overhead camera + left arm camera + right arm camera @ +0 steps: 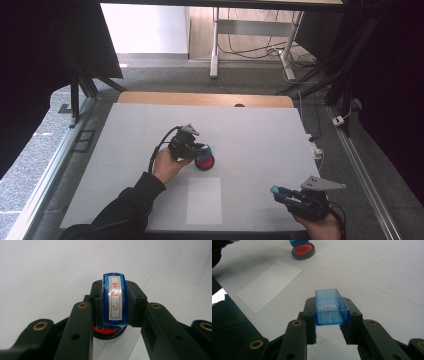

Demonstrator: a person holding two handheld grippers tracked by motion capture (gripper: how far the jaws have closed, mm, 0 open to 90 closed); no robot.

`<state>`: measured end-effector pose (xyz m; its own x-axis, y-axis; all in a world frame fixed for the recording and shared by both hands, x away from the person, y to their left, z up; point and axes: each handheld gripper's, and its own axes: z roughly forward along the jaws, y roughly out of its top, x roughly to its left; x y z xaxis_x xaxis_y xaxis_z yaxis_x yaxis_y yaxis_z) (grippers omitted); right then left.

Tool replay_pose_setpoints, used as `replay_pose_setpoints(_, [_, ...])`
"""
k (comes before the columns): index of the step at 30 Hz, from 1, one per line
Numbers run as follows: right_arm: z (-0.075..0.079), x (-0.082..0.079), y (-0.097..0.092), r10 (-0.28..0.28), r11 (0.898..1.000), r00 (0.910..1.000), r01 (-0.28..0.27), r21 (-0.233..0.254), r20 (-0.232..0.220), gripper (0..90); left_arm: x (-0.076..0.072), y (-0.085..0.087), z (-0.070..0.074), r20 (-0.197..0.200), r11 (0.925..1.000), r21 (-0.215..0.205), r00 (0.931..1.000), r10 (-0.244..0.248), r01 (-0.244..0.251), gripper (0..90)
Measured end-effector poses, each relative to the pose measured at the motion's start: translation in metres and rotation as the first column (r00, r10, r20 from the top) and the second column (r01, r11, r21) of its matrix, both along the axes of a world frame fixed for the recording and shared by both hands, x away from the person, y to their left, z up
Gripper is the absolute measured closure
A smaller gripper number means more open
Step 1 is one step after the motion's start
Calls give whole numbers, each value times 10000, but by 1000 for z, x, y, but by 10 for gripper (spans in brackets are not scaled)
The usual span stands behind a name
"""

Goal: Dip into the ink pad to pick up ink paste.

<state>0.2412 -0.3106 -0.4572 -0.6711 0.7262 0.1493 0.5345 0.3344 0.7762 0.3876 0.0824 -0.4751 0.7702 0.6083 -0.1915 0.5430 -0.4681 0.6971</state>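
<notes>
Near the bench's (pixel 125 130) front right corner: right tool (pixel 285 194) clamped on a clear blue cap (pixel 331 307), held off to the side. Toward the bench's middle: left tool (pixel 202 152) clamped on the blue stamp (pixel 115 300) (red characters on its label), pressed onto the round red ink pad (pixel 205 162). Inking step in hand, by the look of it. Next: lift straight up, carry to the white paper sheet (pixel 204 200) near the front edge, press down squarely.

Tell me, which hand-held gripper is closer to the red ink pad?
The left. The left hand-held gripper holds the blue stamp right over the red ink pad. The right hand-held gripper, clamped on the blue cap, sits far off near the table's front edge.
</notes>
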Motion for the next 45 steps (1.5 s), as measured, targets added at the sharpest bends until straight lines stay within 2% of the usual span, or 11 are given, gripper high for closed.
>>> replay_pose_setpoints(12, [0,0,0,-28,10000,10000,28,74,-2,683,-11,6,14,136,9984,-516,9997,-209,216,706])
replay_pose_setpoints(24, [0,0,0,-25,10000,10000,25,45,16,683,-27,14,33,397,9950,-823,9978,-532,563,707])
replay_pose_setpoints(33, [1,0,0,-27,10000,10000,27,43,17,683,-42,16,43,535,9925,-840,9950,-843,886,707])
replay_pose_setpoints(45, [1,0,0,4,10000,10000,-4,-4,55,683,-63,21,48,558,9881,-993,9921,-1127,1178,706])
